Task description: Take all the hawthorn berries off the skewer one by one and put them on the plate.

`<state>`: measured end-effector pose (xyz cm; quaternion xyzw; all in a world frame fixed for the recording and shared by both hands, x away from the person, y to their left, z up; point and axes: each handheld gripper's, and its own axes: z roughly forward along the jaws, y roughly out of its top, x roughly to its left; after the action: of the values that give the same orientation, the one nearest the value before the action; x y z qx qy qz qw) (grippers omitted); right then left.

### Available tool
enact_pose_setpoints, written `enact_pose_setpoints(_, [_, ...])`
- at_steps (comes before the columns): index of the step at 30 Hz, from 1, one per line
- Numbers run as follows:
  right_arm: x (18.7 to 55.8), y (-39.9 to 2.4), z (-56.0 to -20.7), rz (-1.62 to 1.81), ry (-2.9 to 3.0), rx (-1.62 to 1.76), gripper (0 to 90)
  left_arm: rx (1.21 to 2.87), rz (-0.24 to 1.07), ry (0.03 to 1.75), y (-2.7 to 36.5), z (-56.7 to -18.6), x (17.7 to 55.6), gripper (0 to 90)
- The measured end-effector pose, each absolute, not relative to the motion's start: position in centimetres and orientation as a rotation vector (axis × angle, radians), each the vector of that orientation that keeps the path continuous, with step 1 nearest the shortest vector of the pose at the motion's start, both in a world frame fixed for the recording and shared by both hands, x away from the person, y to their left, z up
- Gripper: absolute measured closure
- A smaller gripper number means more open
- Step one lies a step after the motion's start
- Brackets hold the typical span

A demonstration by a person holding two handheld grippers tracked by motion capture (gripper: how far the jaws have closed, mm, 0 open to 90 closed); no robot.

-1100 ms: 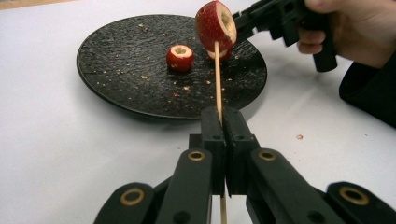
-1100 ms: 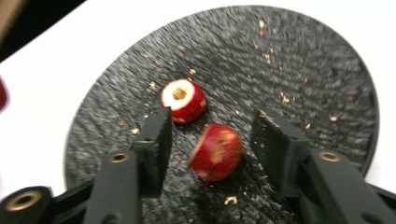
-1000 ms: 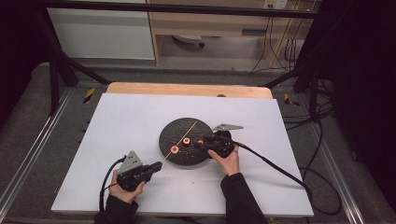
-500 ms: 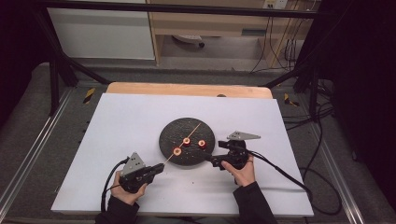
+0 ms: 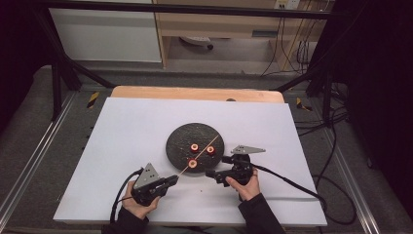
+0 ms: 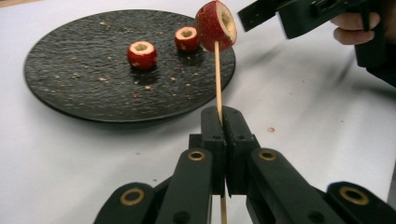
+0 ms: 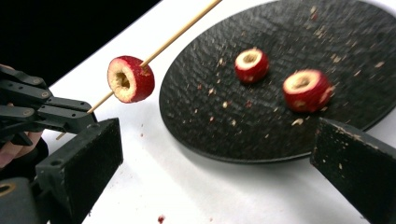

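Skewer [image 6: 217, 74] sat clamped in left gripper [image 6: 223, 122], one fruit piece [image 6: 215, 25] threaded, near edge of plate [image 5: 175, 151]. Right gripper [image 7: 224, 154] had just opened, jaws empty. Next piece [image 7: 251, 64] needed a centred grip, hole lined up with the tip.

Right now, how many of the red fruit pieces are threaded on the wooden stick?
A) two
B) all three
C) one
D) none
C: one red fruit piece sits on the wooden stick, which the left hand-held gripper pinches, while the two other pieces lie loose on the black plate.
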<state>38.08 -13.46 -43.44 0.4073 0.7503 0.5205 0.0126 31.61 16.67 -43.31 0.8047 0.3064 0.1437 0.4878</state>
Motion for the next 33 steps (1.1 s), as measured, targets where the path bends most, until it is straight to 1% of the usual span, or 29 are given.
enact_pose_setpoints(4, [37.9,-12.7,-43.7,1.631,2.359,1.25,5.4,1.975,0.34,0.726,16.0,-43.5,31.4,88.4])
enact_pose_setpoints(7, [37.6,-12.3,-43.8,1.681,2.356,1.244,11.2,1.986,0.33,0.715,15.3,-43.7,31.2,88.4])
enact_pose_setpoints(17, [37.2,-12.1,-43.8,1.781,2.35,1.213,41.6,2.013,0.32,0.675,14.0,-44.0,30.7,88.4])
enact_pose_setpoints(21, [37.2,-12.1,-43.9,1.794,2.374,1.218,49.2,2.014,0.32,0.675,14.0,-44.0,30.7,88.4])
enact_pose_setpoints(24, [37.2,-12.0,-43.9,1.808,2.385,1.221,53.2,2.012,0.319,0.675,13.9,-44.0,30.6,88.4])
enact_pose_setpoints(33, [37.2,-12.0,-43.9,1.827,2.421,1.229,61.2,2.011,0.318,0.672,13.9,-44.0,30.7,88.4])
